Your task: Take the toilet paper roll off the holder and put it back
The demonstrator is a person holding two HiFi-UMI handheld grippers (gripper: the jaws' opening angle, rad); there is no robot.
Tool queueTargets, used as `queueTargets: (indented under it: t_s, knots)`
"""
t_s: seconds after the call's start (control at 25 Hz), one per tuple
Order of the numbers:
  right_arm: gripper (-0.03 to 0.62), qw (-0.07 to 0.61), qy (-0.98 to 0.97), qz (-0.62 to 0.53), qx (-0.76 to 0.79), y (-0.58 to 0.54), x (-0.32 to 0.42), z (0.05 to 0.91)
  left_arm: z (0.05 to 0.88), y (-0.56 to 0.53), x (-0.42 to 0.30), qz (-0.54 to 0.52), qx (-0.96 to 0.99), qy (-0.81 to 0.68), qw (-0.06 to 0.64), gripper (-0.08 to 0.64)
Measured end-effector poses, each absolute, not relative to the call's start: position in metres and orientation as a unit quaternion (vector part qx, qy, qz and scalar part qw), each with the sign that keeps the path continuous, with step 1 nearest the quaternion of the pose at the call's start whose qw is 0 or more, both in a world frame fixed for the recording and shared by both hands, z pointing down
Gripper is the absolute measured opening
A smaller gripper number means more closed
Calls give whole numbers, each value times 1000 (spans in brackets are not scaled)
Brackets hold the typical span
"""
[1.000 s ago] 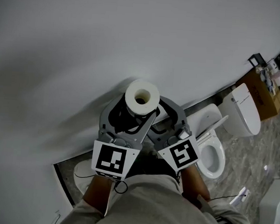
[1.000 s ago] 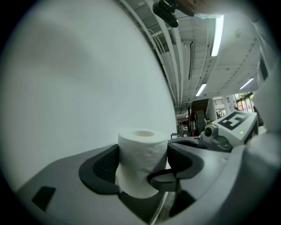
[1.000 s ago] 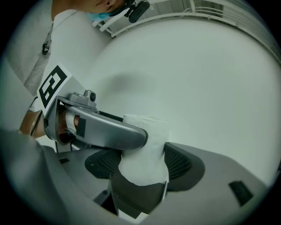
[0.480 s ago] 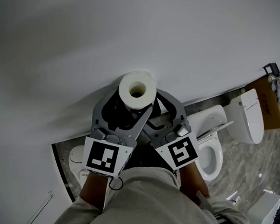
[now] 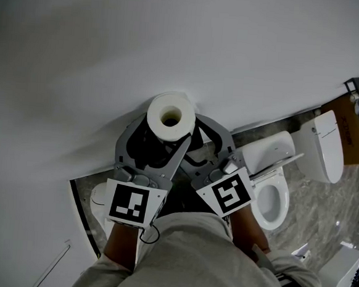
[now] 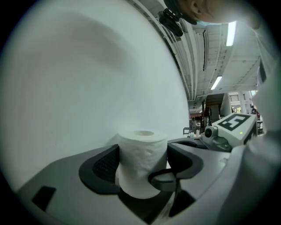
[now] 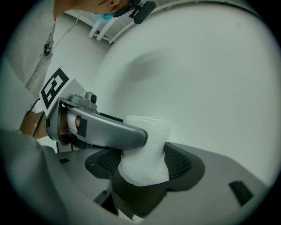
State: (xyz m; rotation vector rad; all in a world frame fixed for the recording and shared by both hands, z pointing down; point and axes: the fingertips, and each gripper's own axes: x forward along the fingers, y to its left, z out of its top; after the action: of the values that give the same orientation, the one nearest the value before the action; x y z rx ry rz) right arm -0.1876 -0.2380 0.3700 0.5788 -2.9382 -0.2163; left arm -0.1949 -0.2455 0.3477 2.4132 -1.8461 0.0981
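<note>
the white cylindrical toilet paper roll is held upright in the air close to the plain white wall, its hollow core facing up. the left gripper has its jaws clamped on the roll's sides. the right gripper grips it too, jaws pressed against it. a white ceramic toilet stands below.
</note>
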Motion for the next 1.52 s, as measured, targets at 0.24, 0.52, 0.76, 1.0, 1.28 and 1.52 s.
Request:
queueTargets:
  t_s: [0.24, 0.52, 0.76, 1.0, 1.28, 1.52]
  knots:
    - [304, 81, -978, -58, 185, -239, -188, 388, 366, -247, -195, 48, 788, -610, 68, 351]
    - [304, 88, -979, -44, 181, -238, -188, 398, 377, -246, -196, 68, 788, -608, 70, 350]
    - [304, 91, -979, -41, 176, -237, -187, 403, 382, -245, -195, 75, 785, -611, 77, 350]
    - [304, 98, -979, -35, 175, -237, -185, 407, 386, -245, -194, 69, 781, -613, 93, 350]
    - [304, 90, -980, -26, 173, -236, -184, 407, 386, -244, -192, 79, 776, -620, 89, 350]
    - [304, 90, -982, -22, 165, -236, -186, 405, 383, -244, -195, 85, 765, -632, 88, 350]
